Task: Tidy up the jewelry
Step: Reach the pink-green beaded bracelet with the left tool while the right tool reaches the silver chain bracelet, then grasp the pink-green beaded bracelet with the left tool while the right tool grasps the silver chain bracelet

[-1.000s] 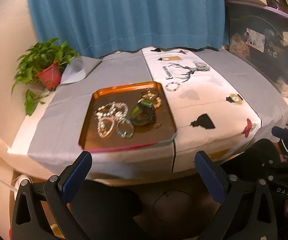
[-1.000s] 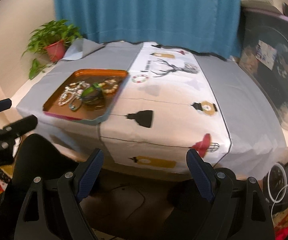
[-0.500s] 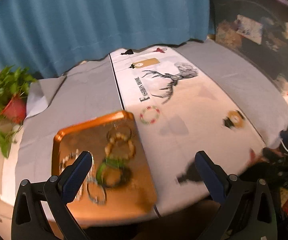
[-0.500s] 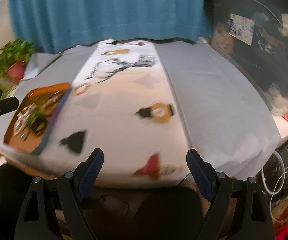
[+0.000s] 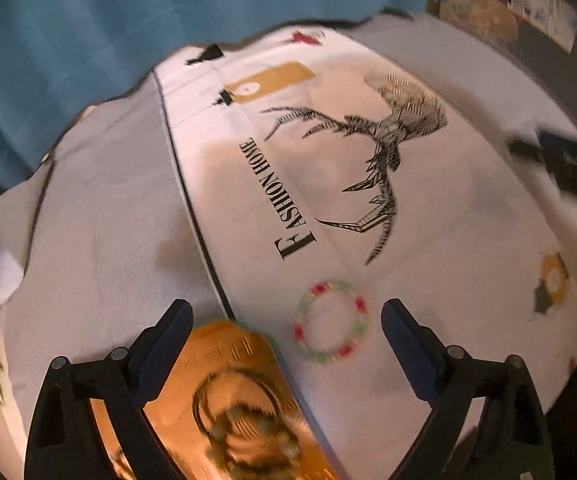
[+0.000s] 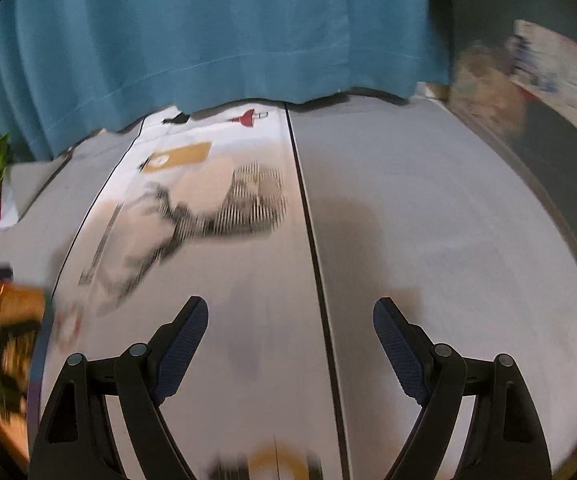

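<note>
Green-and-red beaded bracelet [image 5: 331, 323] lies on the white cloth [image 5: 428, 240] low in the left wrist frame, between the left gripper [image 5: 284, 320] fingers, untouched as its jaws close; orange tray [image 5: 224, 364] of jewelry sits at lower left. Right gripper [image 6: 290, 316] hangs wide open and empty over the desk [image 6: 428, 220], tray blurred at left edge

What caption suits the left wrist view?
Hand-held gripper, jaws closing, above a beaded bracelet on the tablecloth beside a copper tray.
</note>
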`<state>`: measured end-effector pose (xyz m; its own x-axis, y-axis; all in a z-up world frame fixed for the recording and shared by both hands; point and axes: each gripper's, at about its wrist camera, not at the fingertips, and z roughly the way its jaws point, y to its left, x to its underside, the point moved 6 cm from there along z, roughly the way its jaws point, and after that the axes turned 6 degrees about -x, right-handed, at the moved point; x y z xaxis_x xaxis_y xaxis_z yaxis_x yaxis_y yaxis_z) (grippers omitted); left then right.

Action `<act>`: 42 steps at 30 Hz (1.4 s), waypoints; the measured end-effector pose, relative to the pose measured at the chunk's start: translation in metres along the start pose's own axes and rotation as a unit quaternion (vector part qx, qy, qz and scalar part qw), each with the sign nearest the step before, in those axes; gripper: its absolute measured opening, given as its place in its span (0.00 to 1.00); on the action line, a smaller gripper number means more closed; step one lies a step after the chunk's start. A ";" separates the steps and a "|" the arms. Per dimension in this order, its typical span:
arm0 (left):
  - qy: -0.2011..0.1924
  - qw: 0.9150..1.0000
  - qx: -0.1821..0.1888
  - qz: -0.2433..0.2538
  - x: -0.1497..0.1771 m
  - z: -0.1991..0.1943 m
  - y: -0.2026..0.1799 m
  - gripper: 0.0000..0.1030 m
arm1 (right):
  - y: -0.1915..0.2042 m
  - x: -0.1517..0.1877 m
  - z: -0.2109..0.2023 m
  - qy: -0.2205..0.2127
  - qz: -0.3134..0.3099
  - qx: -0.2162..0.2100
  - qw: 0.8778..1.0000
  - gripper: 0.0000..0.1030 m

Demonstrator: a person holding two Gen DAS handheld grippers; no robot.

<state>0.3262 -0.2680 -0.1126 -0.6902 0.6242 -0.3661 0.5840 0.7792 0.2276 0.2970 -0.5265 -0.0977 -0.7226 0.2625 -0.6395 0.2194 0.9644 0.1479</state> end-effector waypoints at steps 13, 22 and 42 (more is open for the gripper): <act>0.042 0.994 0.036 0.097 -0.009 0.043 -0.007 0.52 | -0.007 -0.069 0.106 0.005 -0.001 0.020 1.000 0.82; 0.059 0.986 0.103 0.118 0.007 0.034 -0.029 0.05 | 0.007 -0.060 0.106 0.016 -0.095 0.045 0.994 0.04; -0.047 0.991 0.126 -0.001 0.058 -0.103 -0.023 0.04 | 0.012 0.001 -0.092 -0.056 -0.053 0.016 0.997 0.03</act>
<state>0.2290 -0.2441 -0.0457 -0.6556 0.6047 -0.4522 0.6788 0.7344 -0.0021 0.2389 -0.5117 -0.0274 -0.6657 0.1513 -0.7307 0.1678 0.9845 0.0509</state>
